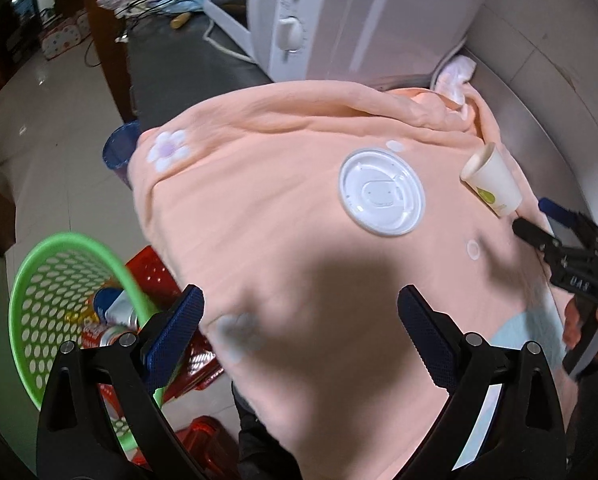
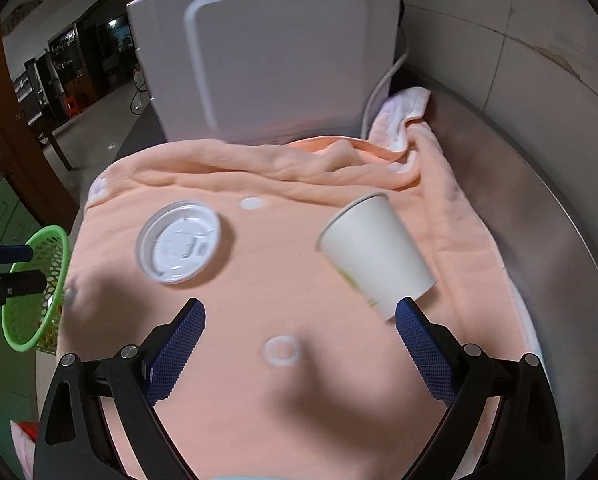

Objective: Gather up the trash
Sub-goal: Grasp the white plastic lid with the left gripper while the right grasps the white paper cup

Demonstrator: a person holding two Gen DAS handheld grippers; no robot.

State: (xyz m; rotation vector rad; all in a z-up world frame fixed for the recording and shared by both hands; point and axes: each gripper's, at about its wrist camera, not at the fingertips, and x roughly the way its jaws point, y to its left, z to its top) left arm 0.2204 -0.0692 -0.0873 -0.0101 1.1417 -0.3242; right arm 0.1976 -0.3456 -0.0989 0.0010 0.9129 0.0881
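Peach cloth point(image 2: 259, 288): soft blanket spread over the counter, filling the middle of both views; all the loose trash lies on it.
Paper cup point(image 2: 375, 252): tipped on its side, centre right of the right wrist view, mouth toward the lower right, base toward the upper left; in the left wrist view it sits at the right.
Plastic lid point(image 2: 179, 242): white disc lying flat on the cloth, left of centre in the right wrist view, well apart from the cup.
Green basket point(image 1: 63, 320): perforated bin at the lower left of the left wrist view, below the counter edge, with cans or wrappers already inside.
Right gripper point(image 2: 299, 340): fingers spread wide and holding nothing; its right pad point(image 2: 423, 352) is just beside the cup's mouth, contact unclear.
Left gripper point(image 1: 299, 332): fingers wide apart, empty, hanging over the near part of the cloth.
Step in hand: likely the approach to the cup with the right gripper; cup and lid both remain uncollected.
Next move: shift right so the cup wall sits between the pads, then close gently, since thin paper will crush and a lying cup can roll.
White appliance point(image 2: 267, 52): stands behind the cloth, top of frame.
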